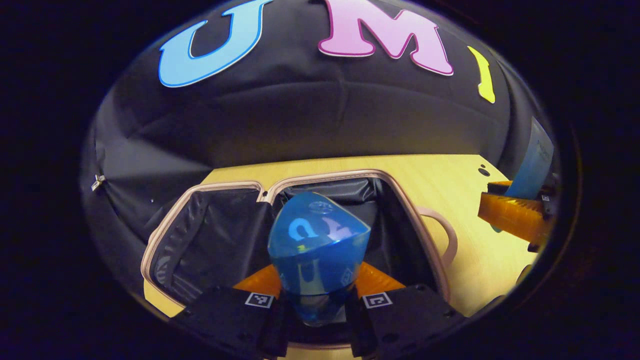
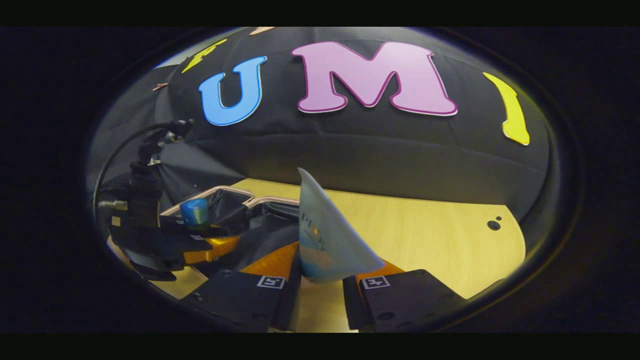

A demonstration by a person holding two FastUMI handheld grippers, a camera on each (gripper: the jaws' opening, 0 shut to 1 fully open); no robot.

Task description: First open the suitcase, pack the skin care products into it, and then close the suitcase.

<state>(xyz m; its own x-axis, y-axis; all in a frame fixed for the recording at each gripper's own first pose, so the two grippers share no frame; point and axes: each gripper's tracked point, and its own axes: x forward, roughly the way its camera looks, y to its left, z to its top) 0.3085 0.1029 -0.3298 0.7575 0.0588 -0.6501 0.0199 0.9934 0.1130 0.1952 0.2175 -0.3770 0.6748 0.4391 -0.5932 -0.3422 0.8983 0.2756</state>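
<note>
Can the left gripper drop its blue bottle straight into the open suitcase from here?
Probably yes: the left gripper holds the translucent blue bottle right above the black-lined open suitcase, with nothing between.

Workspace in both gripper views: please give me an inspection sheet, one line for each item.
Surface: light wooden table, with two small dark holes near its far right edge.
Job's things: suitcase lies open, dark lining showing; blue bottle held over it; pale blue tube held above the table, right of the suitcase.
Clutter: nothing seen.
Grippers: left gripper shut on the blue bottle; right gripper shut on the pale blue tube.
Cables: a dark cable arcs up behind the left gripper.
Surroundings: black cloth wall behind the table.
</note>
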